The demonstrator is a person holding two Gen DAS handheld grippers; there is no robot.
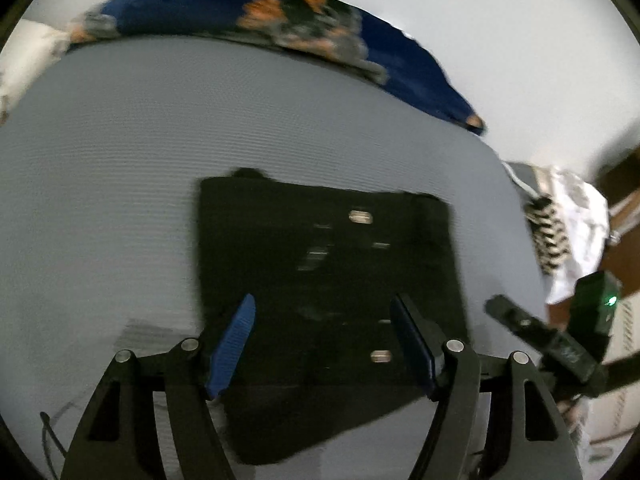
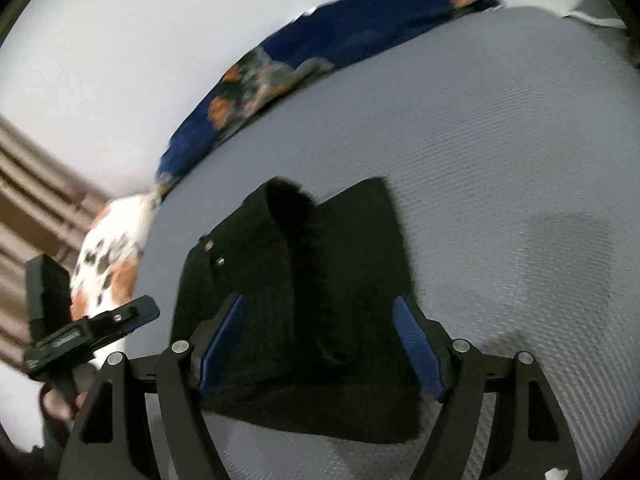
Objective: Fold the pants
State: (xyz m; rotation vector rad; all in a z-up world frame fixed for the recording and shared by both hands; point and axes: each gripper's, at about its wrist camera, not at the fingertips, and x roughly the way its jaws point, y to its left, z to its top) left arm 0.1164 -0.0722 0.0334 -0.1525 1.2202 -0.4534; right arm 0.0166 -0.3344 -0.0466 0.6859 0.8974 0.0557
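Over on the left, the left claw [image 1: 322, 344] hangs above the near half of the black pants [image 1: 328, 280], its blue pads [image 1: 234, 344] spread wide and gripping nothing. The pants lie as a compact dark rectangle on the grey bed [image 1: 120, 160], well inside its edges, with small metal rivets catching the light. Along the far side of the bed runs a blue patterned blanket [image 1: 224, 8], well apart from the pants.

Moving right, the right claw [image 2: 320, 344] is also spread open over the pants [image 2: 320, 280], empty. From its side the bundle looks less tidy: one flap [image 2: 288, 216] stands up in a loose hump rather than lying flat, so the fold seems nearly done but not settled. Off the bed's right edge sits a heap of white spotted cloth [image 1: 572, 232].

The risk I see is that raised flap. If a claw closes on only the top layer, or brushes the hump on the way in, the layers could slide and the fold open. A hasty press might also drag the whole bundle across the textured cover and skew its edges. Both views are motion-blurred, so exact heights are unclear.
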